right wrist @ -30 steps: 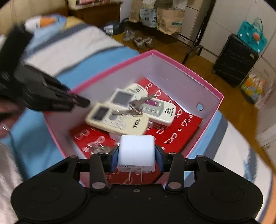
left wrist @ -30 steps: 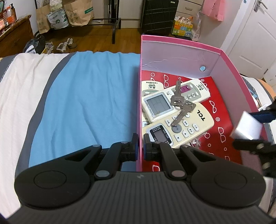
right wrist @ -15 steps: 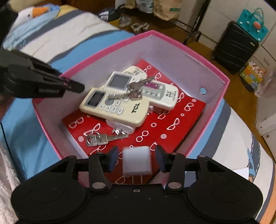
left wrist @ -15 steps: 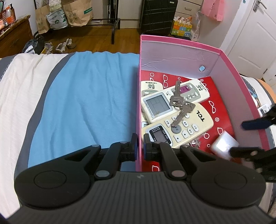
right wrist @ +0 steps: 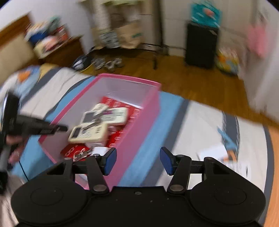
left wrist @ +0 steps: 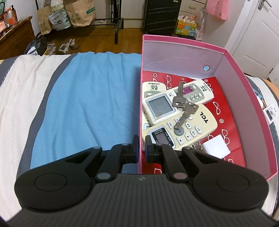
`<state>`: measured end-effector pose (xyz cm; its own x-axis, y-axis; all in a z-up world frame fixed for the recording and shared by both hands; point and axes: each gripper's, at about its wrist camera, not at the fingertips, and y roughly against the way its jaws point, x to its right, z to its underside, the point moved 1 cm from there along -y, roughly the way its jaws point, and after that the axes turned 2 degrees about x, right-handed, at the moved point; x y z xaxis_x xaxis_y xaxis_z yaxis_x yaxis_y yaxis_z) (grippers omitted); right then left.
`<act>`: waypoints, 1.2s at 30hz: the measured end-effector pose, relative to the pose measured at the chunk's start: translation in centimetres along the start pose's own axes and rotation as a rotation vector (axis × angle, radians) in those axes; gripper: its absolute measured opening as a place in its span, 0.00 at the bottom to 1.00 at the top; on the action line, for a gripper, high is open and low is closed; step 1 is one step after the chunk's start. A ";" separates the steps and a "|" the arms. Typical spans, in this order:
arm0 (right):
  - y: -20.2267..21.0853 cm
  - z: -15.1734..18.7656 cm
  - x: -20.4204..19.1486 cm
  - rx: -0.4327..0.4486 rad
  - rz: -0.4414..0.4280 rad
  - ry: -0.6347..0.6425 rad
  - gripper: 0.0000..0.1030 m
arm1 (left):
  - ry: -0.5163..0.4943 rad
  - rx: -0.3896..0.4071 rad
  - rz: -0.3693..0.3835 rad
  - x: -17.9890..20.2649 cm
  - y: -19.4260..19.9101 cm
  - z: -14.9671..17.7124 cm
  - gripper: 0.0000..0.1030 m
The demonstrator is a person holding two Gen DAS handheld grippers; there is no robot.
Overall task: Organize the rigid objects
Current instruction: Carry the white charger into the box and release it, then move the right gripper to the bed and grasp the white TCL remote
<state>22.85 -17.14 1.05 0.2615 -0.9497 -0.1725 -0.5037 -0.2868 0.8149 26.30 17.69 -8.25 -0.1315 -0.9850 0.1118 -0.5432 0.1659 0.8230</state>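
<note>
Nearest in the left wrist view, the left gripper [left wrist: 142, 146] has its jaws pinching the near left wall of the pink box [left wrist: 233, 57], one finger outside over the blue blanket [left wrist: 94, 97] and the other inside; they are all but pressed together with only the thin cardboard between them. The right gripper [right wrist: 137, 160] is over the bed just outside the box's right wall, its jaws spread and empty, having just been opening, with nothing between the blue pads [right wrist: 110, 159]. Inside the box, on its red liner printed with white spectacles, the white charger cube [left wrist: 216, 146] lies near the front right, just beside the cream TCL remote [left wrist: 191, 125]. A bunch of keys [left wrist: 183, 108] rests on top of that remote and on the grey-screened remote [left wrist: 158, 108] next to it; a further white remote with a purple patch [left wrist: 193, 90] lies behind them, and one marked Qunda [left wrist: 153, 88] sits partly under the pile against the left wall. A second set of keys [right wrist: 82, 154] lies on the liner close to the front wall (the right wrist view is badly blurred, so little more can be told of it). Another small remote [left wrist: 271, 113] lies on the bed outside the box's right wall. Beyond the bed are a wooden floor, paper bags [left wrist: 80, 12], a black suitcase [left wrist: 162, 15] and a white door [left wrist: 258, 35]
</note>
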 end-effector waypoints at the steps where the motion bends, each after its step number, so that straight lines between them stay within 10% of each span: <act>1: -0.1 0.2 1.5 -0.004 0.010 -0.043 0.58 | 0.003 -0.001 -0.002 0.0 0.0 0.0 0.05; 20: -7.0 8.5 21.1 -0.010 0.116 -0.792 0.77 | -0.004 -0.019 0.000 0.2 -0.1 -0.3 0.07; 36: -12.5 4.4 19.0 0.068 0.358 -0.453 0.87 | -0.001 -0.020 0.004 0.1 -0.3 -0.3 0.07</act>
<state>30.45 -32.17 -14.83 -0.3052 -0.9441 -0.1247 -0.5515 0.0685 0.8314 26.72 17.54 -8.36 -0.1347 -0.9843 0.1143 -0.5259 0.1688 0.8336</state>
